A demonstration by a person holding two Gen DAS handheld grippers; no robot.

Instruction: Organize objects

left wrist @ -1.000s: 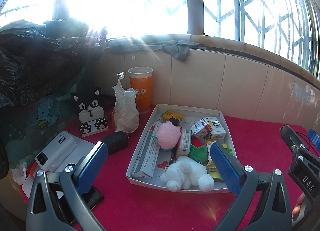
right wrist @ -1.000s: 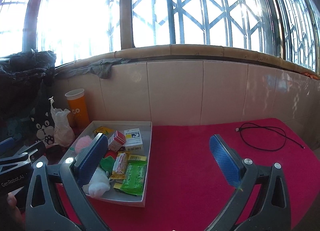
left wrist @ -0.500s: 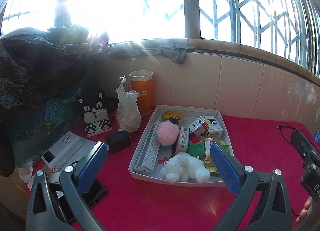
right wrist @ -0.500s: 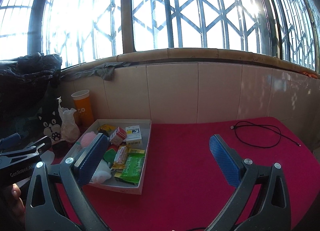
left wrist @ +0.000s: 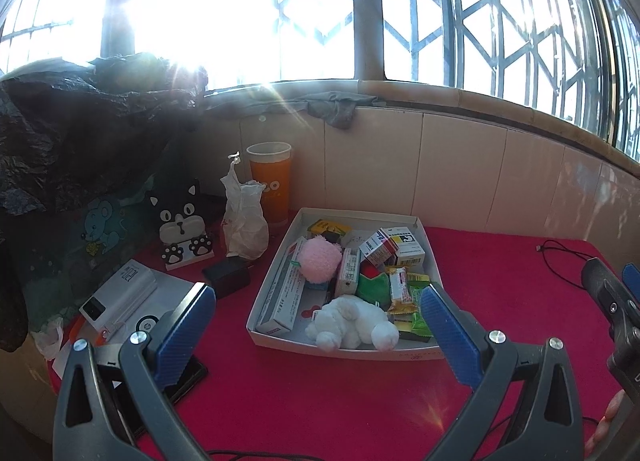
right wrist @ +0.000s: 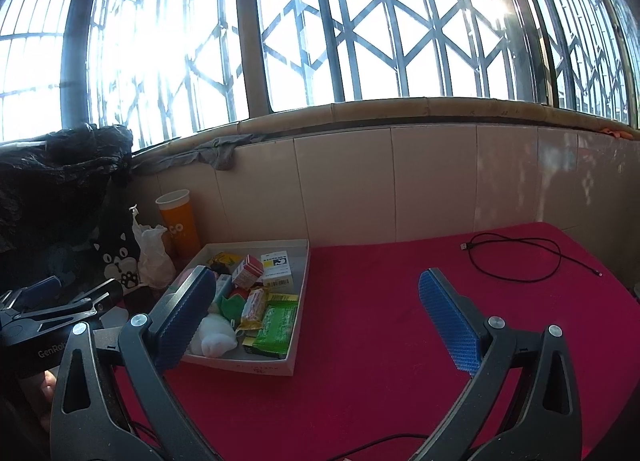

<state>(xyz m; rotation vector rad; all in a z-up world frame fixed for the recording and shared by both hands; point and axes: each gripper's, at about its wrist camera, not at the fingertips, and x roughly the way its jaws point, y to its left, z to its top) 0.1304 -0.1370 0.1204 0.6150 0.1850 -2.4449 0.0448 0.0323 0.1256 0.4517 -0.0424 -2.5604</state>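
- You are holding the left gripper [left wrist: 316,319] with its jaws spread wide and nothing between the pads; it is hanging above the red cloth [left wrist: 320,401], short of the tray.
- You are holding the right gripper [right wrist: 316,319] equally wide and equally empty, over bare cloth; its left finger [right wrist: 184,313] is overlapping the tray's near-left corner in that view (whether it is touching cannot be told).
- The white cardboard tray [left wrist: 344,351] is sitting just ahead of the left gripper and ahead-left of the right one, and it is carrying nearly all the small goods: a white plush toy [left wrist: 352,327] at the near edge, a pink pom-pom [left wrist: 319,265] farther in, a long toothpaste carton [left wrist: 282,299] along the left wall, medicine boxes [left wrist: 394,249] at the far right, and snack packets [right wrist: 276,321] along the right wall.
- Judging by that load, the gathering part is looking largely done.
- Items lying outside the tray: a black adapter [left wrist: 226,279] and a white power bank [left wrist: 120,293] left of the left gripper, and a black cable [right wrist: 516,257] ahead-right of the right gripper.
- The orange cup [left wrist: 270,185], crumpled bag [left wrist: 244,221] and cat ornament [left wrist: 182,233] are standing beyond, against the wall (possibly not part of the job).
- Those strays, if they belong in the tray, are what appears left.
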